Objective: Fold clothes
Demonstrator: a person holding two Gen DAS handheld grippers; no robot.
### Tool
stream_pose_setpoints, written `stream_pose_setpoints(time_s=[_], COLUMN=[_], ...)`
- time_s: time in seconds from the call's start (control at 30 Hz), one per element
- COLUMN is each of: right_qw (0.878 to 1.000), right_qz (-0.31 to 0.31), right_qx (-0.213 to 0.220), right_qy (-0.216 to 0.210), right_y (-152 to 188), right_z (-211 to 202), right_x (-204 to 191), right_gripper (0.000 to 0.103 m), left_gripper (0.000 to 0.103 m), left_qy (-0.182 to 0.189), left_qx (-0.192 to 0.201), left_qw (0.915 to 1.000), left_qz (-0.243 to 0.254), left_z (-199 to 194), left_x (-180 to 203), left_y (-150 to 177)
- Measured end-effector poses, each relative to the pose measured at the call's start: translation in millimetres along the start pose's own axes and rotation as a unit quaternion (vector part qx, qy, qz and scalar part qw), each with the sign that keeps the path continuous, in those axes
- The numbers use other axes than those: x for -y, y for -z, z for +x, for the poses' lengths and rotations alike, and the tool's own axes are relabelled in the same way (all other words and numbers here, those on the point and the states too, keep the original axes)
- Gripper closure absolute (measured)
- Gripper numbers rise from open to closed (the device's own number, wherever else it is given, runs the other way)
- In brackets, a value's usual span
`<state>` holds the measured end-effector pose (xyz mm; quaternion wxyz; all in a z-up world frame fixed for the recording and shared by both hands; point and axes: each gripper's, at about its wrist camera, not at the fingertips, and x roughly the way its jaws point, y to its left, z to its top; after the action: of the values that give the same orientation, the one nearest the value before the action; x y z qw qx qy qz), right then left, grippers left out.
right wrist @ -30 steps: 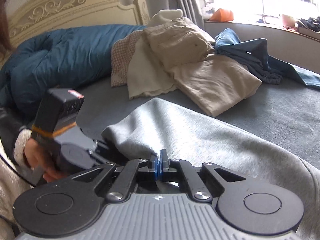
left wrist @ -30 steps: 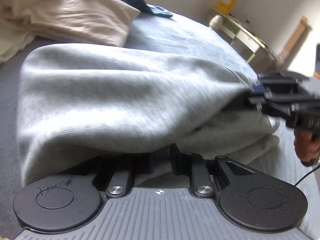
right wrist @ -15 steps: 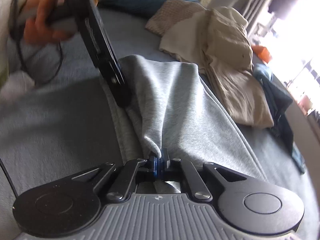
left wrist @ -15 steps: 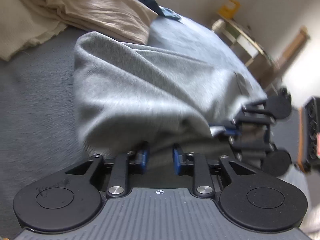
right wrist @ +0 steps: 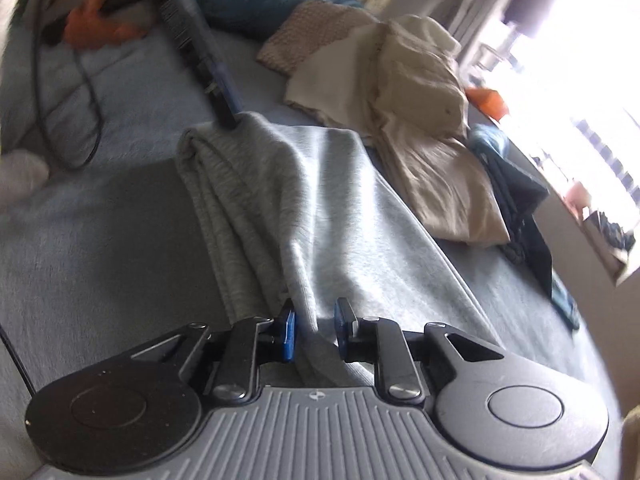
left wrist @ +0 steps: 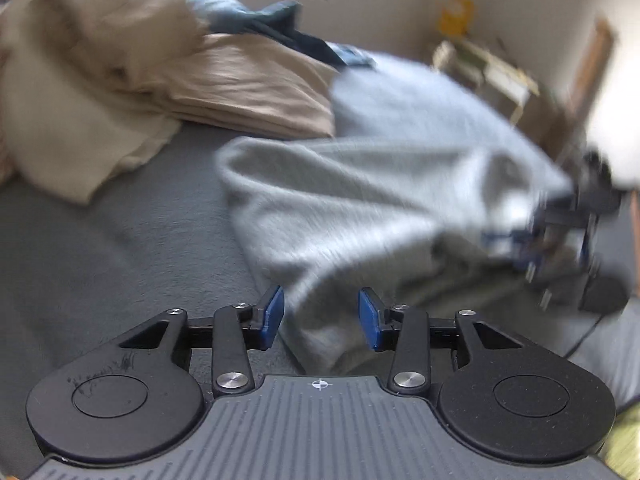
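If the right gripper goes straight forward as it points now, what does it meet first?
Most likely the grey garment: its folded edge already lies between the open pads of the right gripper, whose jaws have just been opening. Beyond that the depth is unclear.

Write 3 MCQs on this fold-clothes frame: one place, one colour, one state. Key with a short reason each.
1. Where does the beige clothes pile lie?
A. on the bed, beyond the grey garment
B. on the floor
C. on a chair

2. What colour are the pads of the left hand-held gripper?
A. red
B. blue
C. white

3. How does the right hand-held gripper stand with the grey garment?
A. clamped shut on it
B. jaws apart, a fold of the cloth between them
C. far away from it

Key:
1 A: the pile rests on the grey bed cover, past the garment.
2 B: both pads show blue in the left wrist view.
3 B: its jaws have just been opening; there is a gap at each pad and the fold lies loose between them.
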<state>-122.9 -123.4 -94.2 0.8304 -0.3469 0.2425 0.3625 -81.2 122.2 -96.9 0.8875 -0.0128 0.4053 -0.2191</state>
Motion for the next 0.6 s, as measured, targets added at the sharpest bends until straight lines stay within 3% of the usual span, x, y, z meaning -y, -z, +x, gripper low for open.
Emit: stream_pose_setpoints(time_s=[0.2,0.3,0.5,0.6], right_qw=[0.987,0.979,0.954,0.954], right_qz=[0.156,0.199,0.296,0.299], right_qx=[0.017,0.011,0.016,0.01], right_qy=[-0.041,-0.047,-0.045,-0.02], right_y=[-6,-4,11,14], right_z=[-4,0,0,-2], right_x=[39,51,82,87], right_gripper=[0.084,0.093,0.093,0.085], left_gripper=[0.063,0.063,0.062,0.062], left_qy=[-0.04,-0.055,-0.057,-0.066], left_qx=[0.009,0.009,0.016,0.016], left_qw=[0.9974,0.9935,0.9906,0.9886], left_qz=[0.059,0.099,0.123,0.134], left_z=[5,2,-7,-1], left_x=[13,22,32,36], left_y=[8,11,13,11])
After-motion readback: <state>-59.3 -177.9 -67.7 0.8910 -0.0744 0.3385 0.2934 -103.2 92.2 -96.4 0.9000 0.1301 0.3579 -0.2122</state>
